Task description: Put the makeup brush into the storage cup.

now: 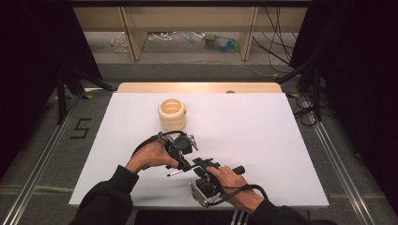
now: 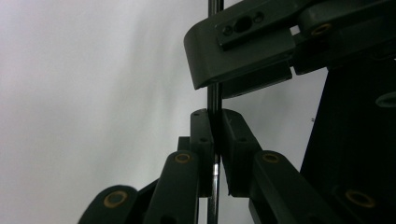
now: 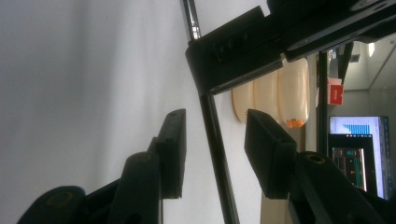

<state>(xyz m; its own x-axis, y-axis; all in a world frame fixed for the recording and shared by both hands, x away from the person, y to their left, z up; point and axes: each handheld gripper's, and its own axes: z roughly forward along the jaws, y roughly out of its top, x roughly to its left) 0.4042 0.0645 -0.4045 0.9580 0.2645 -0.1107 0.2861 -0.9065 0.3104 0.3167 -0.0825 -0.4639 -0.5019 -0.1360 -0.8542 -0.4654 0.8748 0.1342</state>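
Observation:
A thin black rod with a silvery end is pinched upright between the two pads of my left gripper, which is shut on it. In the high view that gripper sits at the table's near middle in a person's left hand. My right gripper faces it from the near side. Its jaws straddle the same rod with a gap on each side, so it is open. A cream ribbed cup stands behind them.
The white table top spreads wide to the right and left of the hands. Its near edge lies just under the right hand. In the right gripper view, a lit screen shows beyond the cream cup.

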